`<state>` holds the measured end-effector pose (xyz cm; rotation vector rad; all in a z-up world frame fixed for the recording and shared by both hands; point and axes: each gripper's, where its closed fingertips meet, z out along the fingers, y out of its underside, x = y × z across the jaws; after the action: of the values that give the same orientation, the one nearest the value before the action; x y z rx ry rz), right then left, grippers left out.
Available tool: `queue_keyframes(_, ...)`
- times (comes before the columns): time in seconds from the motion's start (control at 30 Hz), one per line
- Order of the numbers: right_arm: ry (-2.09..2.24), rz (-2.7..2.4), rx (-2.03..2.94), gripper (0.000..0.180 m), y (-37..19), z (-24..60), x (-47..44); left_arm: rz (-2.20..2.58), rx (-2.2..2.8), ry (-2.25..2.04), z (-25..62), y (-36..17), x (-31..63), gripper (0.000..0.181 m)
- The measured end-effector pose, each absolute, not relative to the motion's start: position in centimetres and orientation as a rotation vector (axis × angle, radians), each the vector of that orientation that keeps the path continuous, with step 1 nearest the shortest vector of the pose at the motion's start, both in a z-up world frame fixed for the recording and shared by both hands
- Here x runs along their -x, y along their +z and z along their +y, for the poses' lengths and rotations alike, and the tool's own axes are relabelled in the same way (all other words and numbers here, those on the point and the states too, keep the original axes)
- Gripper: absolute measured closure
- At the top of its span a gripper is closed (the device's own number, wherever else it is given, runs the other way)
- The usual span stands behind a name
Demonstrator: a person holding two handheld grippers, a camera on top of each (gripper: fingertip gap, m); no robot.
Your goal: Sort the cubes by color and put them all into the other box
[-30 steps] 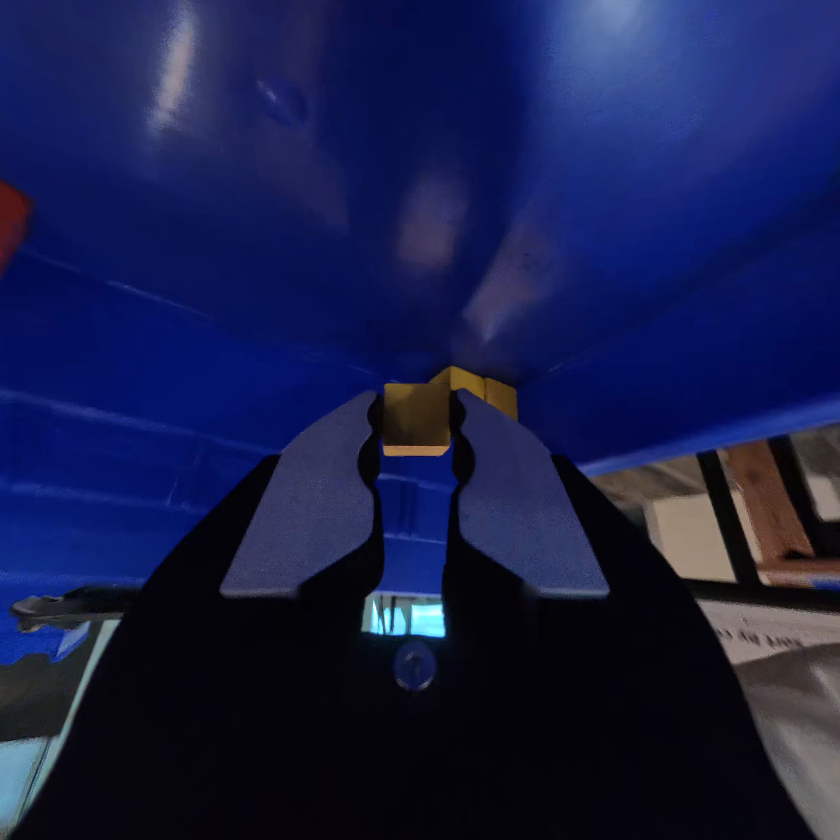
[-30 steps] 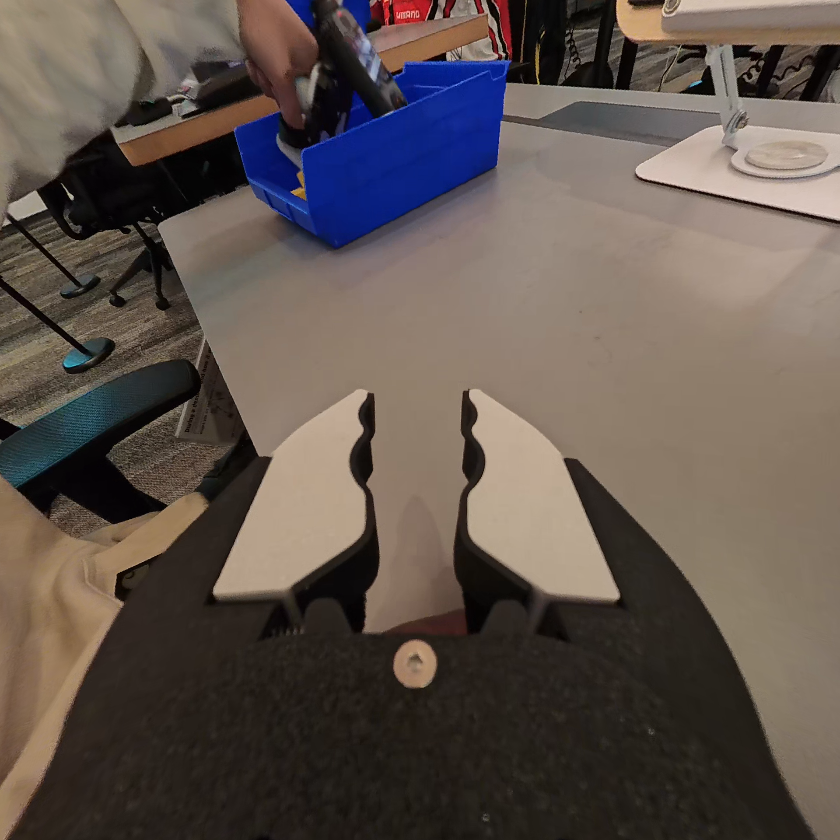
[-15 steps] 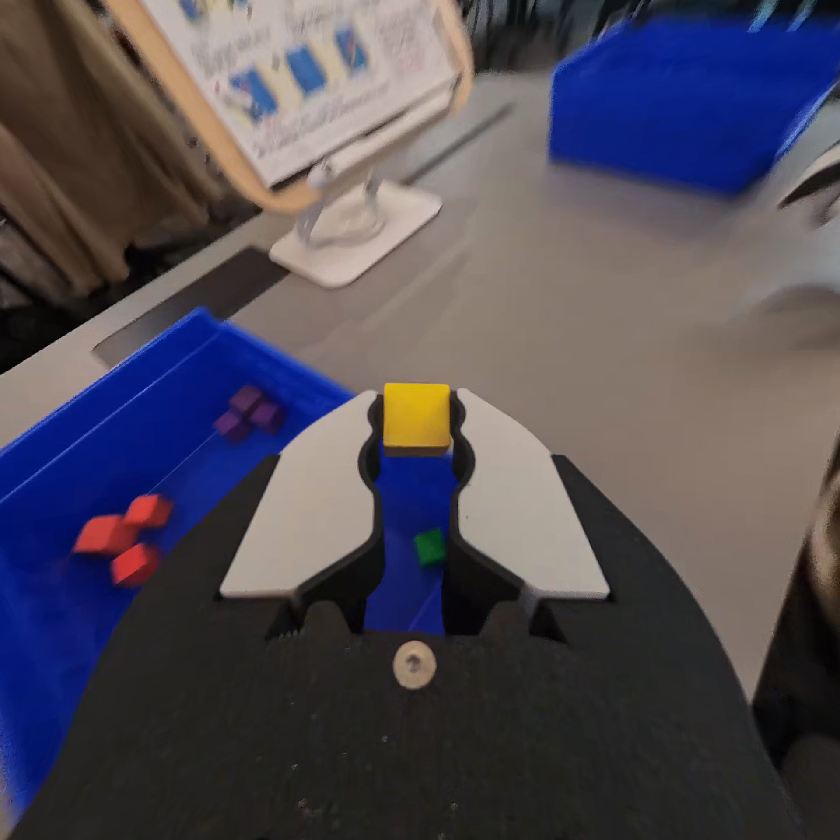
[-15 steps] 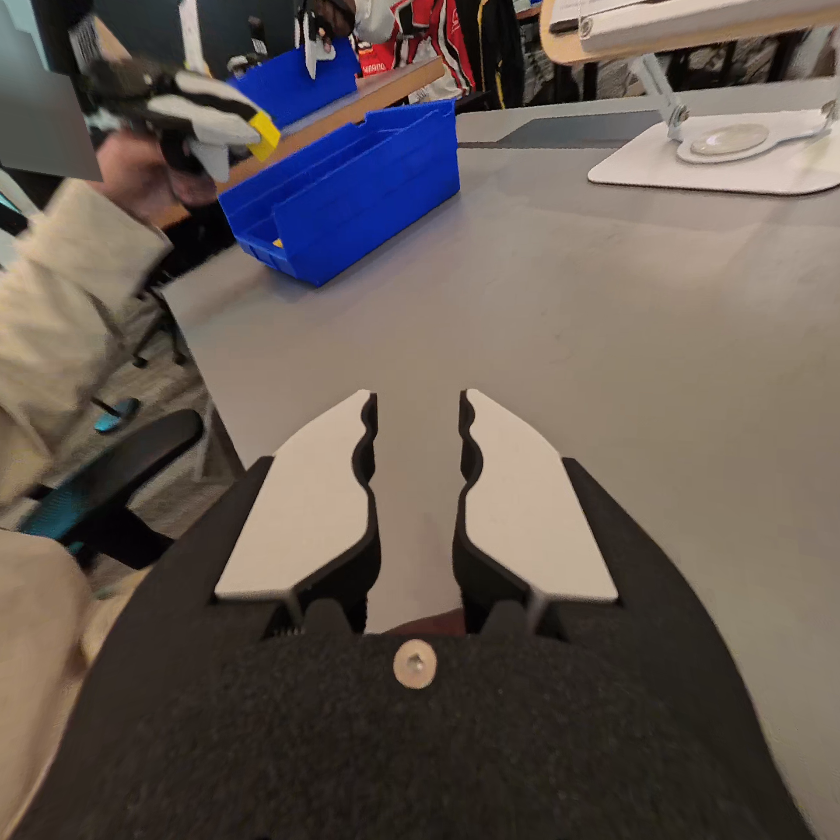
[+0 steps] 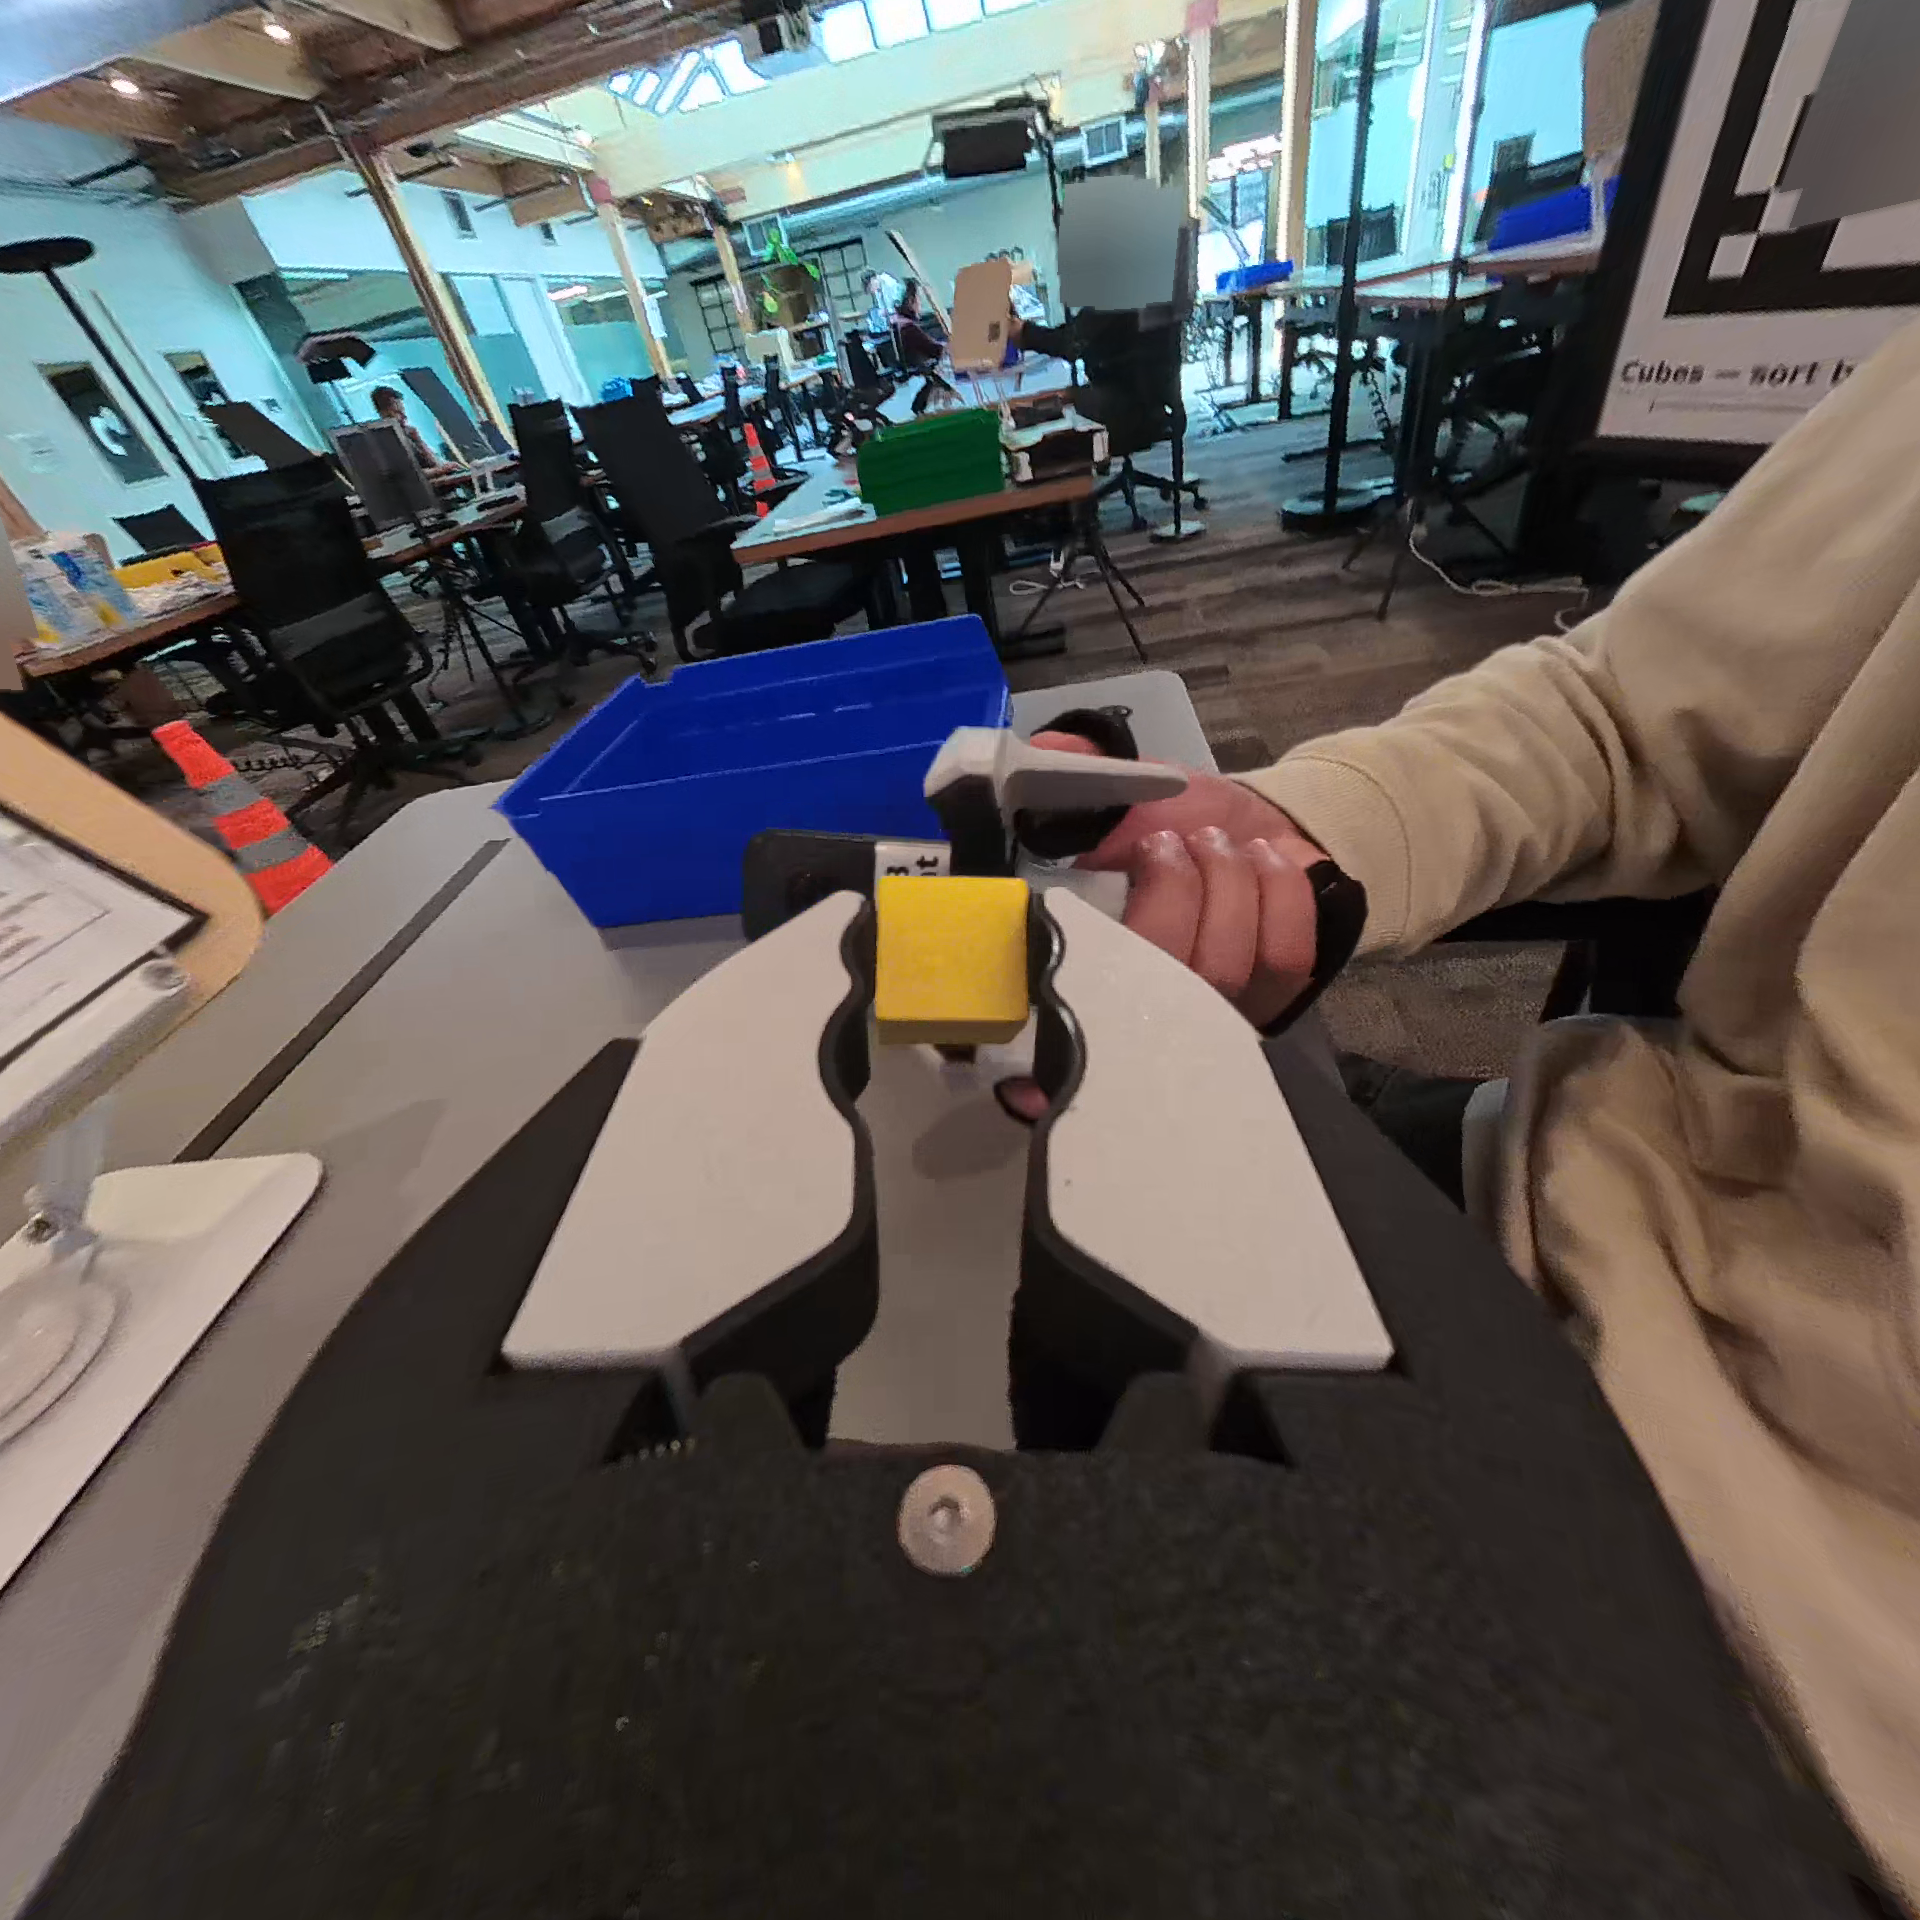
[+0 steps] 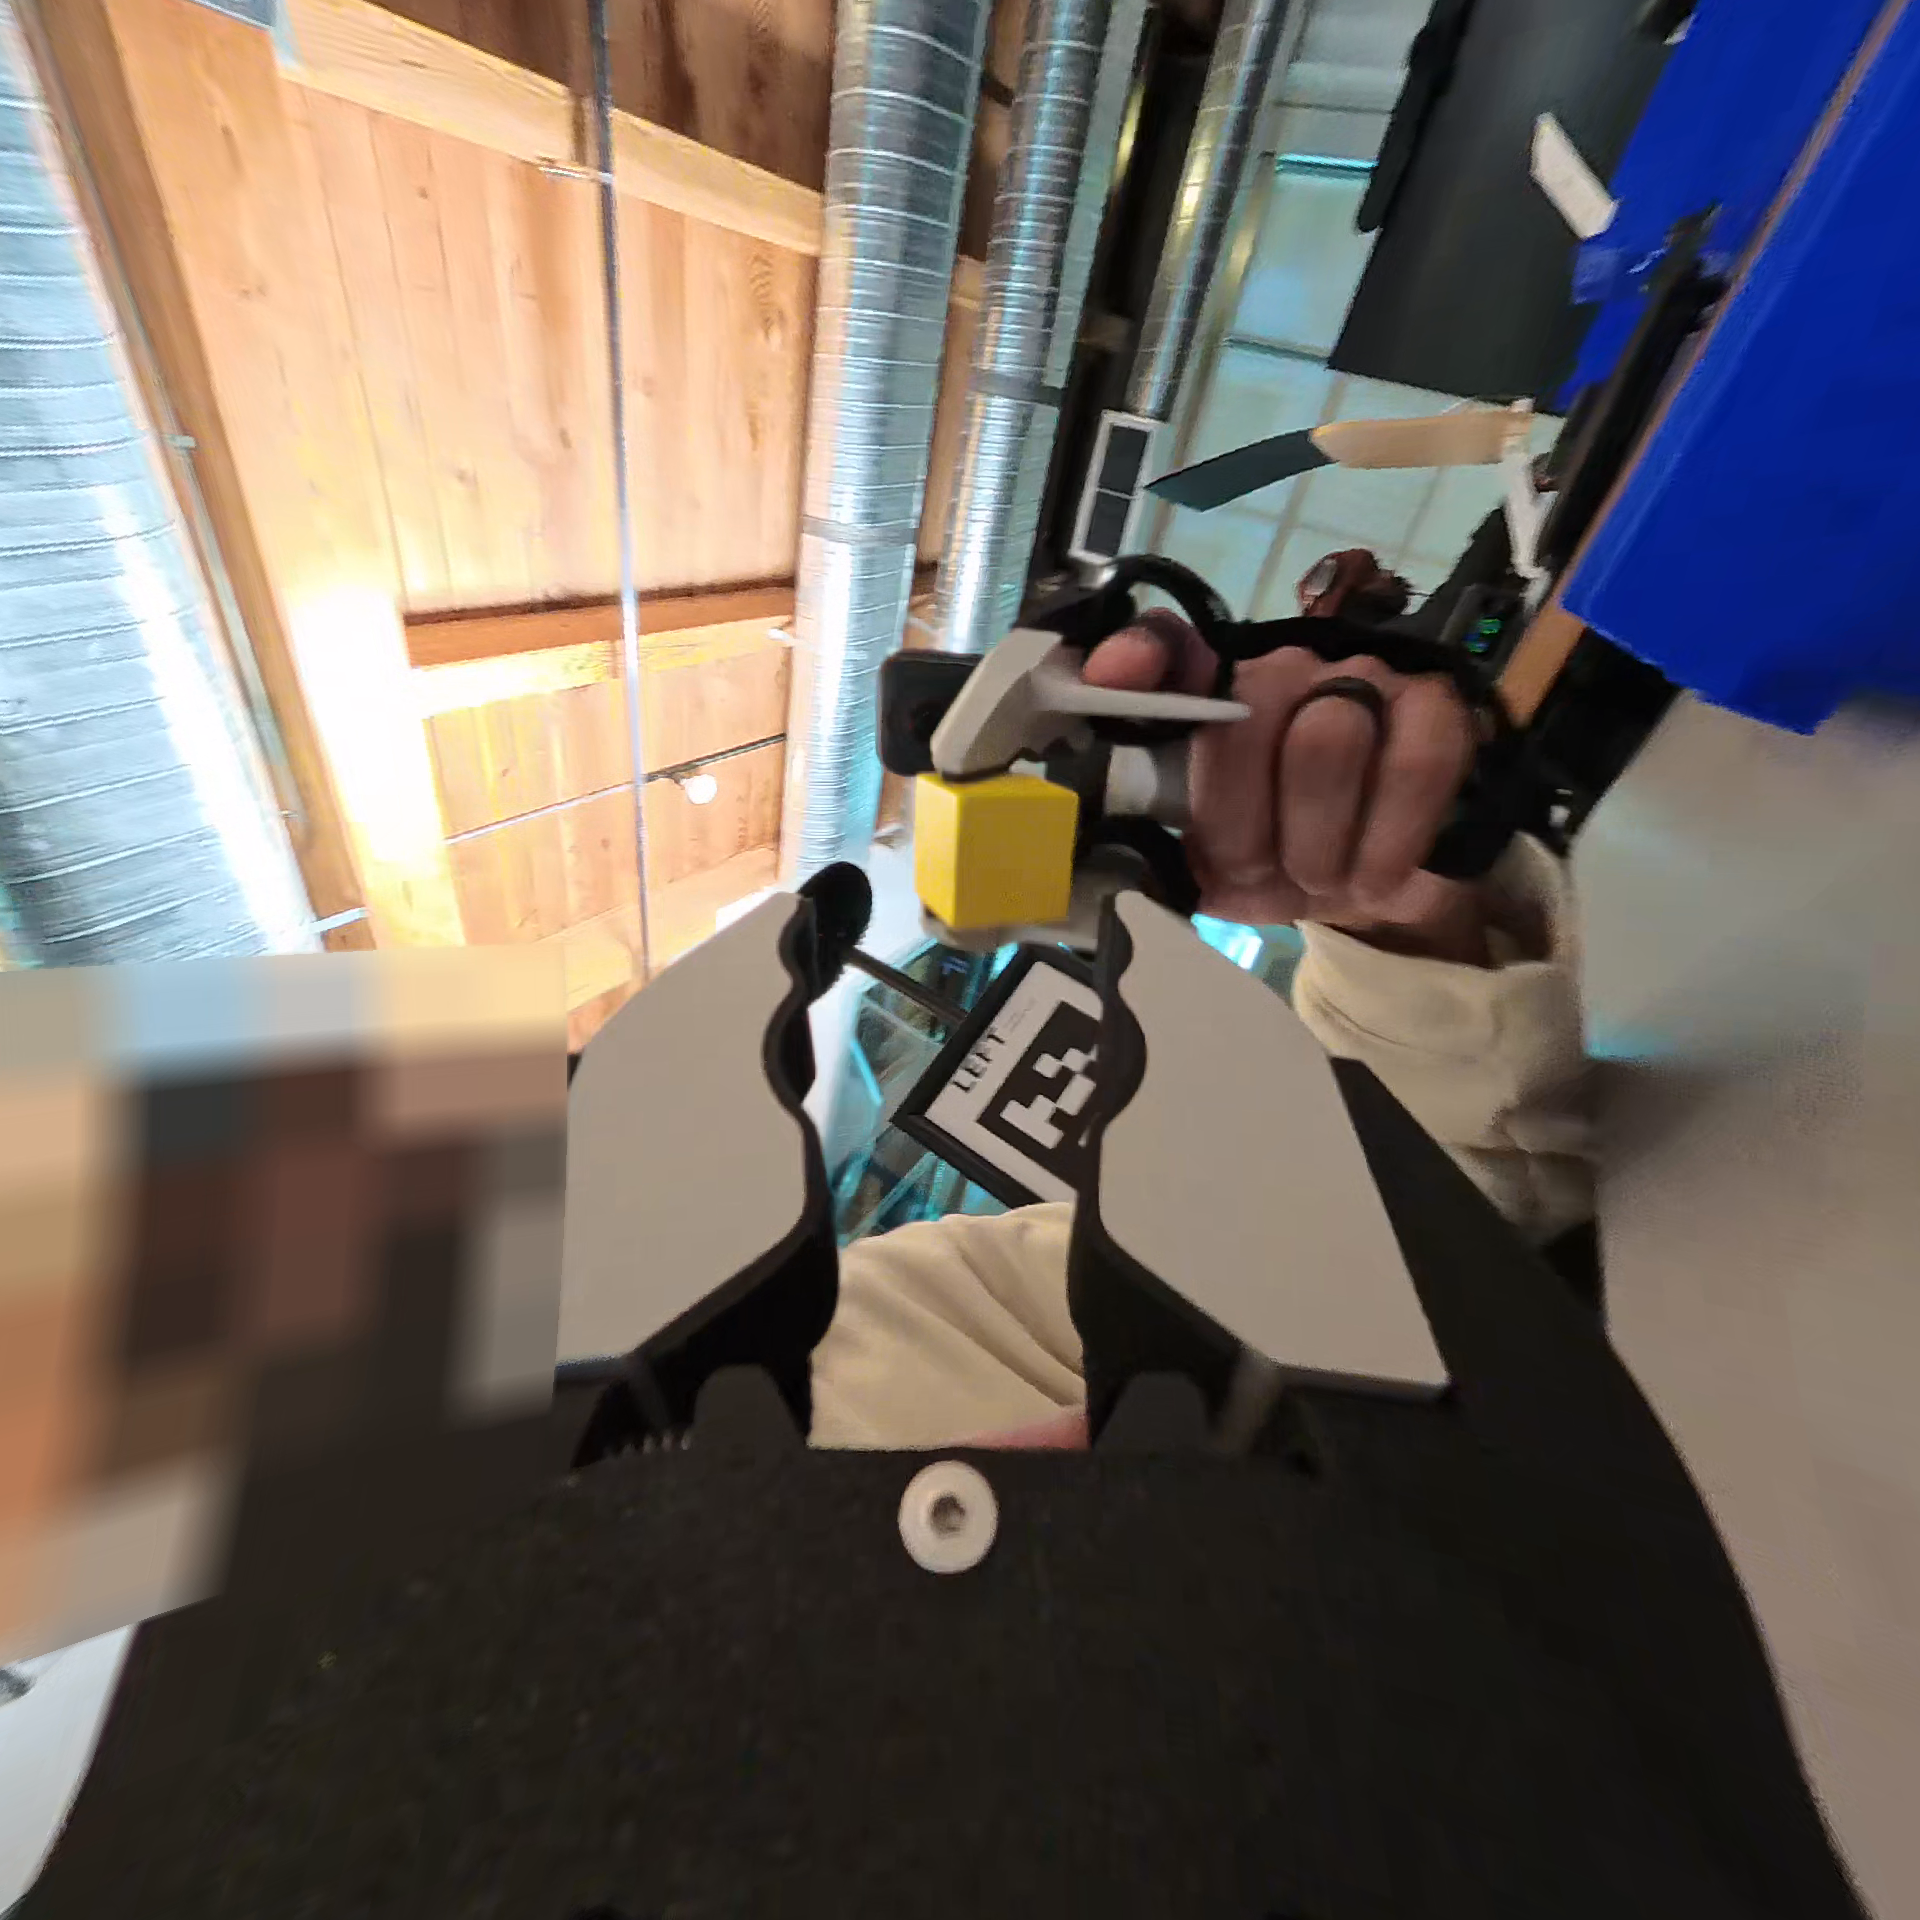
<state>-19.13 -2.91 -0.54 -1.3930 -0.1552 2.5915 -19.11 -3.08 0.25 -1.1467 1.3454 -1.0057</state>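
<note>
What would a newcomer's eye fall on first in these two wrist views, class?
First, the yellow cube, pinched at the tips of the left gripper in mid-air above the grey table. Next, the open right gripper pointing straight at that cube, and the blue box behind on the table's far end.

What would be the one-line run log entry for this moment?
left gripper: shut on yellow cube, above table | right gripper: open, empty, faces cube | blue box: behind, no cube seen in it
</note>
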Motion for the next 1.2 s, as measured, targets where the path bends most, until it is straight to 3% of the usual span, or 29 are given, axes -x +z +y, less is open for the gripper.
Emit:
queue_keyframes(0.1, 2.607, -0.141, 1.363, 0.130, -0.4, -2.7, 19.2, 1.361, 1.121, -1.031, -3.2, -0.5, 16.8, 0.154)
queue_keyframes(0.17, 2.613, -0.141, 1.304, 0.149, -0.4, -2.5, 18.6, 1.355, 1.103, -1.049, -3.1, -0.9, 15.8, 0.154)
queue_keyframes(0.27, 2.531, -0.154, 1.351, 0.151, -1.4, -2.2, 18.0, 1.347, 1.137, -1.034, -2.9, -2.1, 15.4, 0.152)
queue_keyframes(0.37, 2.453, -0.168, 1.373, 0.151, -1.9, -2.1, 17.0, 1.313, 1.260, -0.969, -2.8, -3.0, 16.4, 0.113)
queue_keyframes(0.53, 2.065, -0.305, 1.570, 0.151, -3.9, -3.3, 14.7, 1.022, 1.441, -0.853, -3.5, -4.4, 21.1, 0.116)
queue_keyframes(0.67, 1.716, -0.445, 1.635, 0.151, -2.2, -4.8, 10.6, 0.971, 1.492, -0.777, -4.7, -7.3, 23.3, 0.124)
queue_keyframes(0.87, 0.753, -0.381, 1.812, 0.151, 0.8, 1.2, -4.8, 1.058, 1.516, -0.594, -4.8, -9.1, 22.9, 0.124)
queue_keyframes(0.97, 0.352, -0.368, 2.079, 0.151, -3.6, 7.7, -12.4, 1.095, 1.529, -0.604, -5.3, -9.7, 21.8, 0.124)
queue_keyframes(1.2, 0.116, -0.410, 2.658, 0.150, -16.2, 18.5, -18.0, 1.112, 1.514, -0.678, -6.1, -9.1, 20.9, 0.124)
